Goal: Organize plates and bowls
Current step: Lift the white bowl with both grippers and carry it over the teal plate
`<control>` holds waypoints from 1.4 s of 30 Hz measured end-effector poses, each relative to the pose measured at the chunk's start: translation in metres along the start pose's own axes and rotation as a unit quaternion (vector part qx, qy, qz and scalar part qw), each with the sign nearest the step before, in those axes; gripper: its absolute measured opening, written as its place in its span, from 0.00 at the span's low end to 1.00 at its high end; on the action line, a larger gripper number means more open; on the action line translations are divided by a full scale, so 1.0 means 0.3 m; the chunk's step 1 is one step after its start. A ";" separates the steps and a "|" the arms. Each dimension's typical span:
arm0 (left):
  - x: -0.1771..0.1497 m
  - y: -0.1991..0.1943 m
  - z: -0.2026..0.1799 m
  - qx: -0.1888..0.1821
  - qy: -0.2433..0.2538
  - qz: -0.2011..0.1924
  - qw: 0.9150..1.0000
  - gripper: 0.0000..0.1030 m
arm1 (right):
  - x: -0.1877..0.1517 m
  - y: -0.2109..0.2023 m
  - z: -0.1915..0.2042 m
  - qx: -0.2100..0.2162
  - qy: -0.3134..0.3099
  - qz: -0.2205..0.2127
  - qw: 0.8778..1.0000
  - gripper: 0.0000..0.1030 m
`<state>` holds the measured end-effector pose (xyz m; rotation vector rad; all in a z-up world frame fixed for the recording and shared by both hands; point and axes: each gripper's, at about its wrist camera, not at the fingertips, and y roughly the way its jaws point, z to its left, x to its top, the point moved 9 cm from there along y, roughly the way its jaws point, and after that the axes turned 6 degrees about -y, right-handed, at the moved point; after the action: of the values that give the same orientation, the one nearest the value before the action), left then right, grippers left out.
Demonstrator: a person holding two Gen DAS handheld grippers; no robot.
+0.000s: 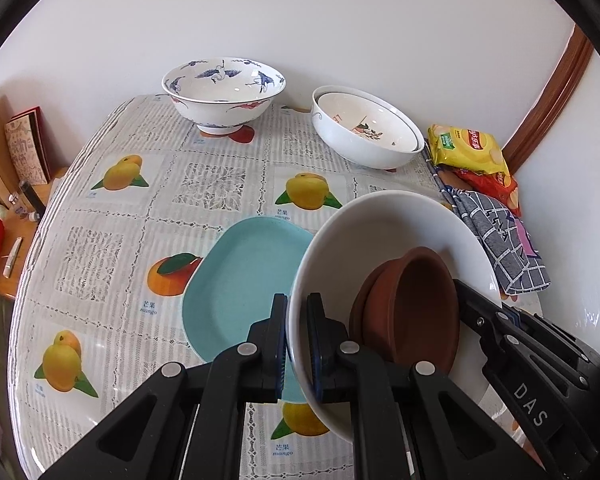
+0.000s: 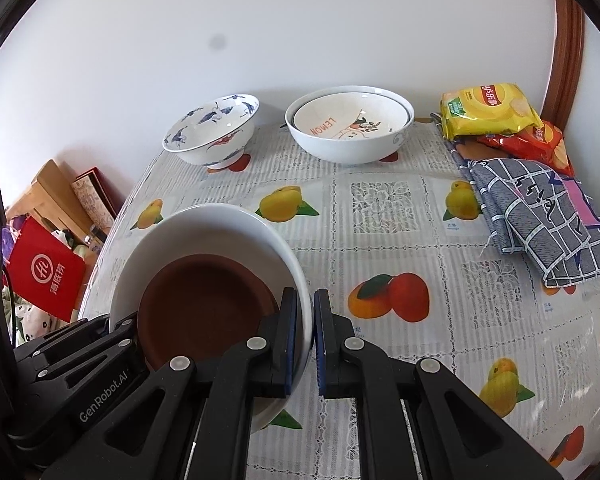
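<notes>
Left tongs [image 1: 297, 344]: nearest the lens; clamped on the left rim of the white bowl [image 1: 380, 232], one pad inside the wall, one outside.
Right tongs [image 2: 305, 344]: clamped on the opposite rim of the same bowl, again one pad either side of the wall.
White bowl: held between both tongs above the counter [image 1: 112, 240], tipped so its mouth faces up and slightly away. Whether any part touches the counter, cannot tell.
Brown dishes [image 2: 204, 304]: shallow, brown, nested inside the white bowl; two rims show in the left view, leaning against the bowl's lower wall.
Blue plate [image 1: 240, 280]: flat on the counter, just beside and partly under the white bowl in the left view.
Far bowls: crane-patterned bowl [image 1: 224, 92] and a stacked bowl pair [image 2: 350, 128] stand near the wall, apart from each other.
Side clutter: snack bags [image 2: 488, 110] and a checked cloth [image 2: 540, 208] at the right edge.
Handling, judged: glazed ceramic, stiff, slick, breakable; load fairly heavy with dishes inside. Loose dishes could slide or clack if the tilt grows.
Grip advice: opposite rims, as now; keep the two sides level with each other.
Likely step: carrying the loaded bowl toward the plate or the far stack; which one, cannot tell.
</notes>
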<state>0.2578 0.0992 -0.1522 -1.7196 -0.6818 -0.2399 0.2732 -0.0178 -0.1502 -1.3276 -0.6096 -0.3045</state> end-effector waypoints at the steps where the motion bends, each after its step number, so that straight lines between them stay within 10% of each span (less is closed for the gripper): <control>1: 0.003 0.004 0.007 0.001 -0.001 0.000 1.000 0.10 | 0.003 0.007 0.006 0.001 -0.001 0.001 1.000 0.08; 42: 0.001 0.188 0.195 0.038 -0.028 0.040 0.998 0.10 | -0.027 0.280 0.114 0.026 -0.015 0.069 0.997 0.08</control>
<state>0.2782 0.1477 -0.2141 -1.6808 -0.6546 -0.1090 0.3038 0.0336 -0.2190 -1.3185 -0.5444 -0.1568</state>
